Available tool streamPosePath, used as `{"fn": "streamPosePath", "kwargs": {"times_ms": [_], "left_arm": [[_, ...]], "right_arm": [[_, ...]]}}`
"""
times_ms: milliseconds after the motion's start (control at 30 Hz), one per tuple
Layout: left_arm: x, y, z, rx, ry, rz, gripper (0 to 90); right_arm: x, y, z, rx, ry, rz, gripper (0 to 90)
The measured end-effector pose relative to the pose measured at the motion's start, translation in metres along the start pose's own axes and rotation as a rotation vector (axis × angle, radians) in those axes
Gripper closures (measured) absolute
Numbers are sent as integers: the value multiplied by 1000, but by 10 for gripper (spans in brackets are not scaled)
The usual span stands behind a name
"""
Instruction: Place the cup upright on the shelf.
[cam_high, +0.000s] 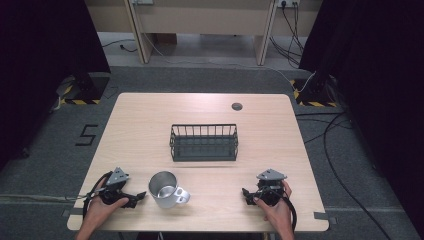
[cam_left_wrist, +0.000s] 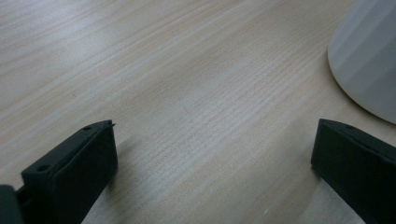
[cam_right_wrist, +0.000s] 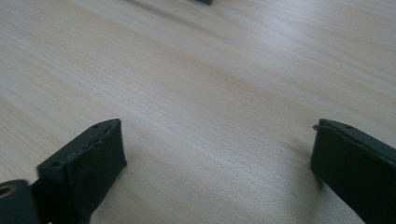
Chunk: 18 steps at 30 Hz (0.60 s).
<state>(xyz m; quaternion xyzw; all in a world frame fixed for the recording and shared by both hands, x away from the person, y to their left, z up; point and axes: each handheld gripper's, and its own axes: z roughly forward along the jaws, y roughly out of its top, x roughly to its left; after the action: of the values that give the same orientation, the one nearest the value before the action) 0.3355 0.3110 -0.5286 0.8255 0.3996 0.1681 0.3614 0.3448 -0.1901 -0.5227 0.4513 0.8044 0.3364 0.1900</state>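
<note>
Two hands rested low on a wooden table (cam_high: 150, 115), each holding a gripper with its jaws wide apart.

A dark wire basket (cam_high: 204, 142) stood in the middle, well ahead of both. The left gripper (cam_high: 137, 197) lay by the near edge with nothing between its jaws, which pointed at the shiny metal mug (cam_high: 165, 189) just past its right jaw. The mug stood upright, handle turned away from them. The right gripper (cam_high: 247, 195) lay open and empty too, well apart from the mug.

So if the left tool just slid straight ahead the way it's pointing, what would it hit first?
Most likely the metal mug: the left tool, open, points at it across bare table. In its own view the mug sits off-centre, so it might only clip it.
</note>
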Motion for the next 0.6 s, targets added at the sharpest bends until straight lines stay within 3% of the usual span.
{"fn": "streamPosePath", "kwargs": {"times_ms": [33,67,100,133,367,467,600], "left_arm": [[0,0,0,0,0,0,0],[0,0,0,0,0,0,0],[0,0,0,0,0,0,0],[0,0,0,1,1,0,0],[0,0,0,1,1,0,0],[0,0,0,1,1,0,0],[0,0,0,1,1,0,0]], "right_arm": [[0,0,0,0,0,0,48],[1,0,-2,-20,6,-2,152],[1,0,-2,-20,6,-2,152],[2,0,-3,-37,38,1,178],[7,3,-10,-112,69,-15,165],[15,9,-18,-172,102,-26,165],[22,13,-21,-204,135,-37,165]]}}
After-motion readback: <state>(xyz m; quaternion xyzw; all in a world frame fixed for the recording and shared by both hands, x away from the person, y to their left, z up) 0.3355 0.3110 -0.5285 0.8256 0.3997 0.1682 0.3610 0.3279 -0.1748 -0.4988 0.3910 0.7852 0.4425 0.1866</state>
